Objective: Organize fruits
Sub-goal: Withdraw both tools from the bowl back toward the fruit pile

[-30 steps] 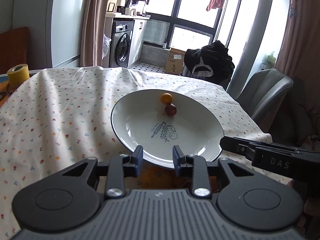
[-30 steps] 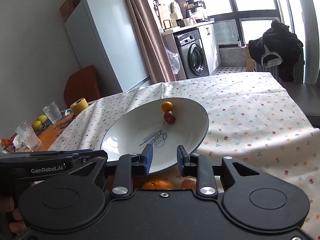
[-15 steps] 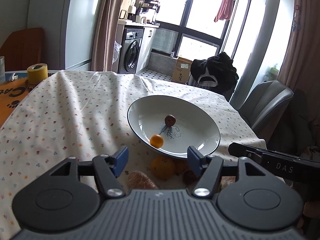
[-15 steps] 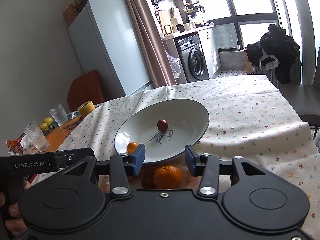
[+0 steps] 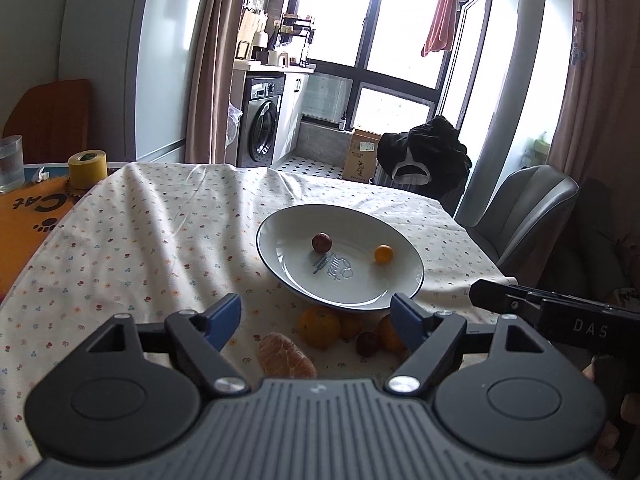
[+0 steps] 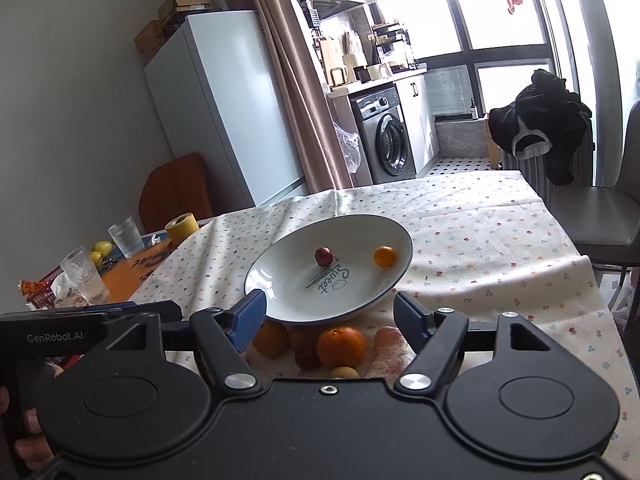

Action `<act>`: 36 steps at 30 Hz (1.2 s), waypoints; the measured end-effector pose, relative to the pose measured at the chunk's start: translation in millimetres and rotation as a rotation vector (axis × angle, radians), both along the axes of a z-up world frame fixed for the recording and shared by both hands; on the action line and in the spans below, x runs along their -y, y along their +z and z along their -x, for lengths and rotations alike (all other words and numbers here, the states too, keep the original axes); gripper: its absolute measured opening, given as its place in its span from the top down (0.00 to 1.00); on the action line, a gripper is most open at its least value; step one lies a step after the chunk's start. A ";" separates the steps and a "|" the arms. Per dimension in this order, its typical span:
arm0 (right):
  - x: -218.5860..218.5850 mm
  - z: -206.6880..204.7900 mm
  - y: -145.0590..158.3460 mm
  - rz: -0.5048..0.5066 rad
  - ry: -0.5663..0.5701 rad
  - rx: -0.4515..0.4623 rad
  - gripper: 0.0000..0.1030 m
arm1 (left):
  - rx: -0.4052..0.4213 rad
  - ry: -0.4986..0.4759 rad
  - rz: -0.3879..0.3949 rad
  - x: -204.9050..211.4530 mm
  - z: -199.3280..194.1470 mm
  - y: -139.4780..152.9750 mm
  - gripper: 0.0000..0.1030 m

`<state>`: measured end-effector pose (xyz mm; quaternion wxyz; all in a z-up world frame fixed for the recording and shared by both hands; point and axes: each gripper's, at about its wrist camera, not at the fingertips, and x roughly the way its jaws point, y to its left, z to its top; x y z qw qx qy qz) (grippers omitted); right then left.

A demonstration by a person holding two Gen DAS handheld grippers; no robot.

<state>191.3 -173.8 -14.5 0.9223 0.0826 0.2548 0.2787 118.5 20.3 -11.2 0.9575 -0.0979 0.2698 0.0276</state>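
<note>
Someone's home, dining corner open onto kitchen/laundry nook. Bench under floral-print cotton cloth (image 5: pixel 160 248), tall white fridge (image 6: pixel 216 112), silver front-load washing machine (image 6: pixel 386 136) under counter, pink curtains (image 6: pixel 296 80), grey padded dining chair (image 5: pixel 528 204), red towel on balcony line (image 5: pixel 440 20).

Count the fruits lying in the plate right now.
2. A dark red fruit sits near the middle of the plate, and a small orange one lies toward its right side. None seems hidden; more fruit lies outside, by the near rim.
</note>
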 end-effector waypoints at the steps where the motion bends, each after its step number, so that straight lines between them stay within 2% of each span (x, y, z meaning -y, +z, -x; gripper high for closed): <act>1: 0.9 1.9 0.6 0.000 -0.001 0.002 0.28 | 0.002 0.002 -0.002 -0.2 2.6 0.9 0.22; 3: 3.1 6.1 2.9 0.001 -0.002 0.012 0.23 | 0.007 0.005 -0.003 -0.4 6.8 2.2 0.22; 8: 6.7 14.4 7.9 0.003 0.000 0.023 0.18 | 0.007 0.012 -0.012 -1.5 16.3 4.3 0.21; 15: 9.7 26.7 11.0 0.005 0.006 0.021 0.00 | -0.004 0.039 -0.027 -2.6 31.4 2.2 0.16; 26: 10.7 40.1 -0.4 0.055 0.017 -0.037 0.00 | -0.067 0.033 -0.018 -1.4 46.1 -10.1 0.13; 36: 4.6 50.4 -16.0 0.104 0.088 -0.053 0.01 | -0.131 0.019 -0.007 -3.3 52.1 -25.0 0.13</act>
